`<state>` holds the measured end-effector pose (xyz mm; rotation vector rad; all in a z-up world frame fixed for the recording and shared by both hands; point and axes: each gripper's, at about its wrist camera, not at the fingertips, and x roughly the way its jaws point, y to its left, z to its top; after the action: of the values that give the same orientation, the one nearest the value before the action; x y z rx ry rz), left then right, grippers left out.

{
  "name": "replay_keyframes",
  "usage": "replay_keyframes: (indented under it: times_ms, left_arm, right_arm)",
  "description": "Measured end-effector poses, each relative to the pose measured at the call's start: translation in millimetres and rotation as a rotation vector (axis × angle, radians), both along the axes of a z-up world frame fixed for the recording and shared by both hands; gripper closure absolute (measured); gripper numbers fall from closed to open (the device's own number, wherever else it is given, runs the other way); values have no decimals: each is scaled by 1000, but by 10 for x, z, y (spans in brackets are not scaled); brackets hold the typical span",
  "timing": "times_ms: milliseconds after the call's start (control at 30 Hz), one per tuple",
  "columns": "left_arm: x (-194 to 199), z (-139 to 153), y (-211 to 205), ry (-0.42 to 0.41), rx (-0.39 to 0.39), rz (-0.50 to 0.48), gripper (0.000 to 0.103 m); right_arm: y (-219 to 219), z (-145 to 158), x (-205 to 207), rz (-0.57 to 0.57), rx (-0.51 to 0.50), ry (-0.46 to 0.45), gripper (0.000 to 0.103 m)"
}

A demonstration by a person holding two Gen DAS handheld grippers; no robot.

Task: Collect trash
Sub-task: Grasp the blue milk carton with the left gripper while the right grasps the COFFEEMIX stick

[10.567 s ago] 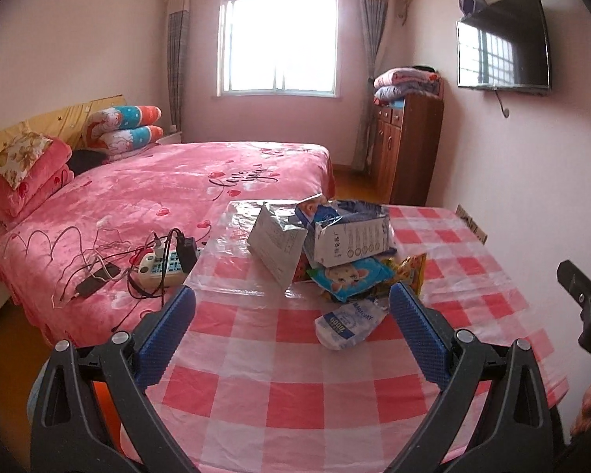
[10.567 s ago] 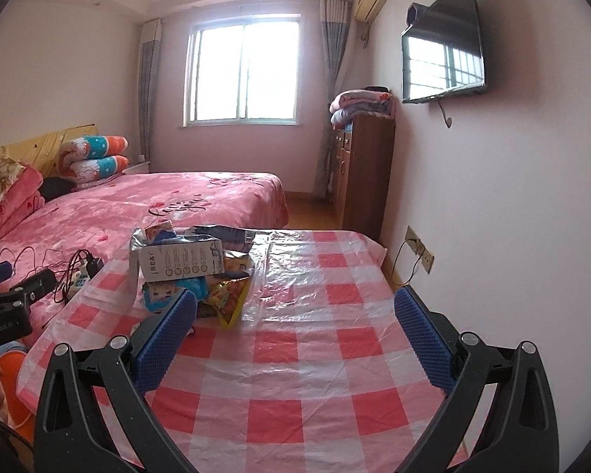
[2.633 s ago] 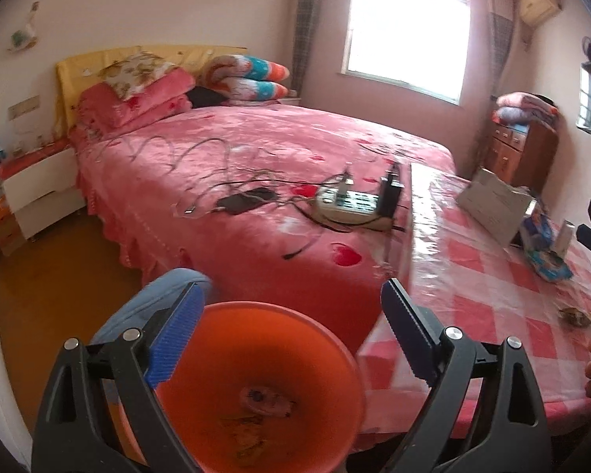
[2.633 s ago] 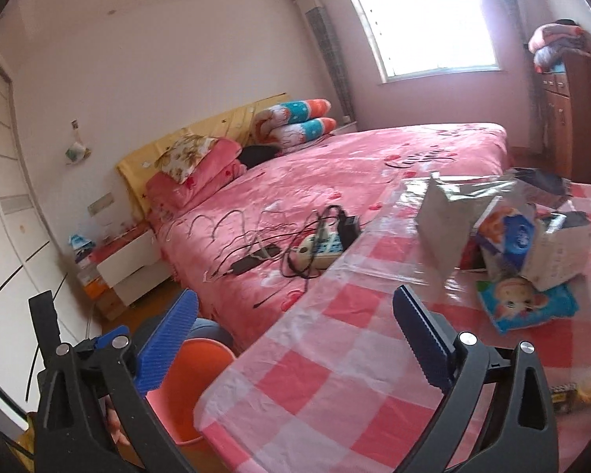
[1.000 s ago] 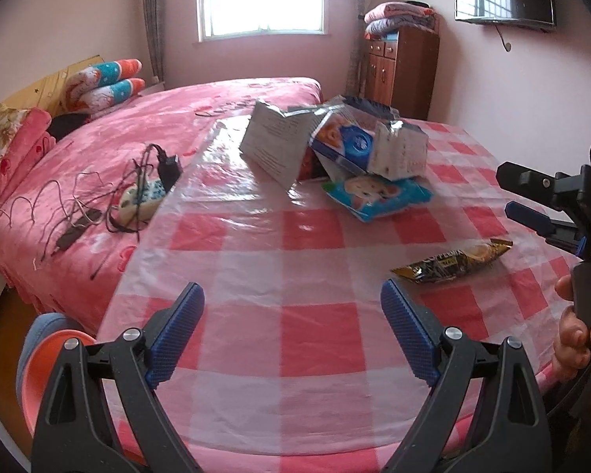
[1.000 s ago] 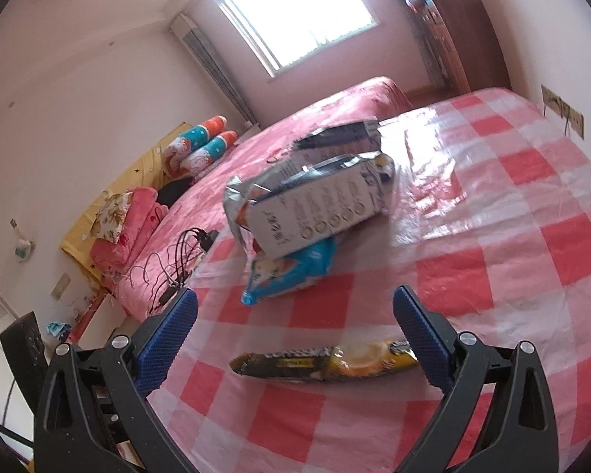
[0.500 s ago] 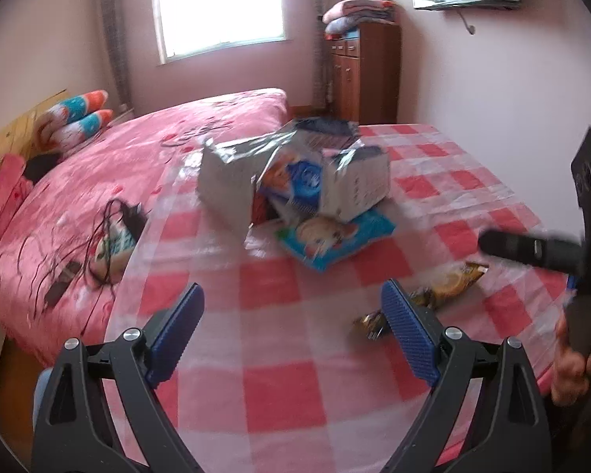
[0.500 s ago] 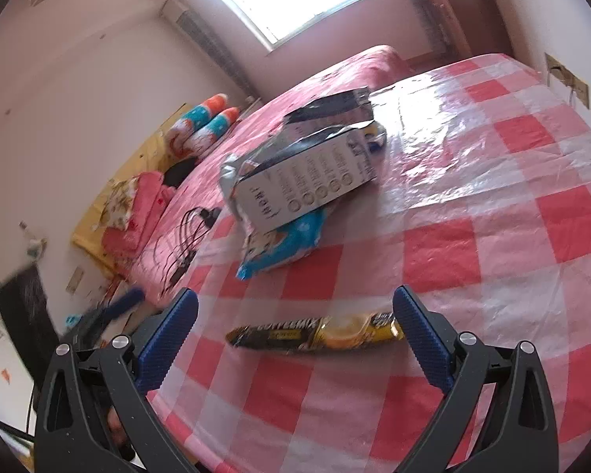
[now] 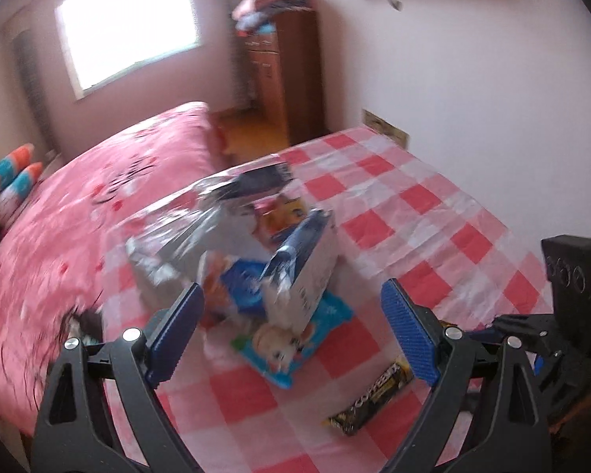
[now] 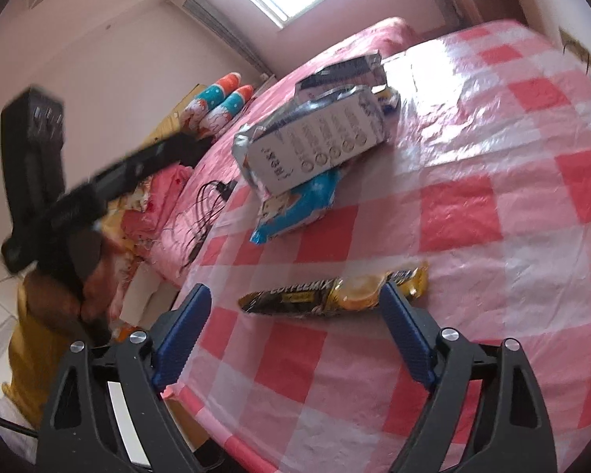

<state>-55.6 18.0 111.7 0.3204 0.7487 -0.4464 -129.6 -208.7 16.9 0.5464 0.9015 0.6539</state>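
The coffee packet [image 10: 335,295] lies crosswise just ahead of the right tool [image 10: 295,339]. The jaws stand wide and empty but have just been closing around it, and the left tool [image 9: 293,335] is farther away.

Each wrist camera looked down along its own fingers, close above the checked table [image 9: 433,205]. The left faced the window wall; the right looked toward the bed. Both shared the coffee-mix sachet [image 9: 374,402] [image 10: 331,295] and wrapper pile [image 9: 256,244] [image 10: 319,146].

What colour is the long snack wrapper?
The wrapper is black and yellow-gold, clearest in the right wrist view.

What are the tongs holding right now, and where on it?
Nothing is held. The right tongs, which have just been closing, straddle the coffee mix packet without pressing on it. The left tongs hang open above the wrapper pile.
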Motion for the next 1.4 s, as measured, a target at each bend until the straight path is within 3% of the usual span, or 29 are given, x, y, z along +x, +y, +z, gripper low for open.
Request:
replay_keyframes:
  times_ms: [167,267,333,500,567,633,667,800,1000,1067,1167,1400]
  left_arm:
    - [221,-105,-341,45,116,-111,12]
    - [341,-255,-530,81,188,-161,22]
    - [424,-364,-617,90,241,-176,22]
    - [663,-537,-662,130,249,-146,27]
    - [734,-572,-646,146,233,-127,35]
    - [786,-599,-628,170,219,-100,55]
    - [809,-623,-622,182,218,-79,60]
    - [807,-641,-568,198,160,-31,69]
    - [719,-623,-467,190,79,41,70]
    - [691,-600,-413,188,42,64,70]
    - [602,-556,-325,172,3,93,70]
    - [364,-448,-4,149,-116,168,70]
  right_arm:
    - [66,-53,9,41,23,45,20]
    - [90,-100,24,52,28,76,22]
    - [108,-122,32,53,18,84,25]
    - [110,-164,53,45,2,88,27]
    - [97,-170,70,35,-3,79,27]
    - [86,-170,95,17,-26,63,27]
    - [75,-164,102,10,-34,58,27]
    - [28,-160,179,-27,-60,39,27]
    - [3,-141,310,-49,-83,24,27]
    - [18,-146,353,-59,-117,16,39]
    - [26,-154,424,-65,-140,17,48]
    - [144,-129,464,-73,-239,-24,51]
